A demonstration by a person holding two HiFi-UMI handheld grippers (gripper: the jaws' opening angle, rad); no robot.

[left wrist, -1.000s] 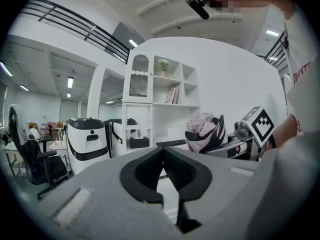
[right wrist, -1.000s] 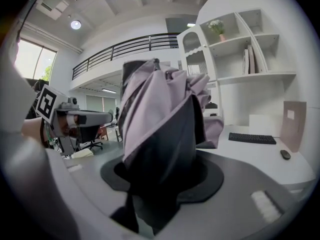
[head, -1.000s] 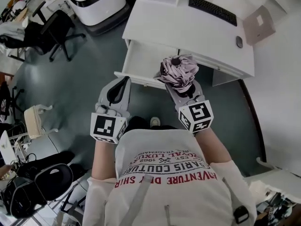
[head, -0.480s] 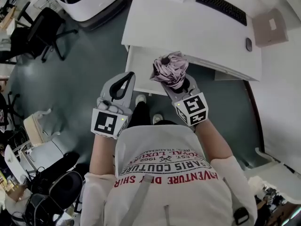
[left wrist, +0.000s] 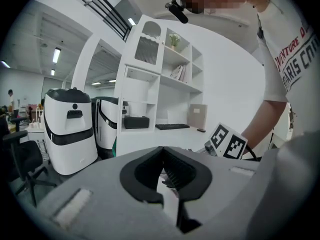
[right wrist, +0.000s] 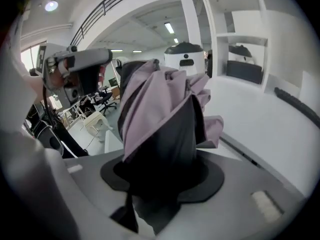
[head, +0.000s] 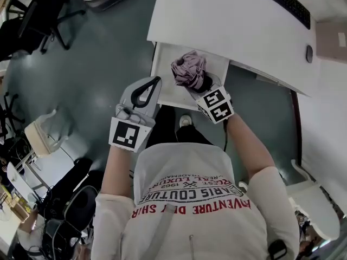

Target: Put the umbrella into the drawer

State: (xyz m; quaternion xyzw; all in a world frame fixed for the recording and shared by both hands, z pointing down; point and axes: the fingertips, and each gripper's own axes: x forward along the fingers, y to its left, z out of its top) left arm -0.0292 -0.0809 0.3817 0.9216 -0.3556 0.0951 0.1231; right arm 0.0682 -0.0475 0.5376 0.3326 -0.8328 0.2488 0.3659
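Observation:
A folded pink and black umbrella (head: pixel 188 71) hangs over the open white drawer (head: pixel 164 75) under the desk. My right gripper (head: pixel 198 83) is shut on its lower part and tilts down into the drawer. In the right gripper view the umbrella (right wrist: pixel 160 114) fills the gap between the jaws and hides the fingertips. My left gripper (head: pixel 156 80) is shut on nothing, its tips at the drawer's front left edge. In the left gripper view its black pads (left wrist: pixel 150 166) meet at the tip, and the right gripper's marker cube (left wrist: pixel 227 141) shows beyond them.
The white desk (head: pixel 233 28) carries a keyboard (head: pixel 282 4), a mouse (head: pixel 309 53) and a cardboard box (head: pixel 332 37). Office chairs (head: pixel 38 15) stand at the far left on the grey floor. White machines (left wrist: pixel 70 129) and shelves (left wrist: pixel 165 79) show in the left gripper view.
Both grippers have moved forward and down toward the drawer. The umbrella, held the whole time, has gone from in front of the drawer to over its inside.

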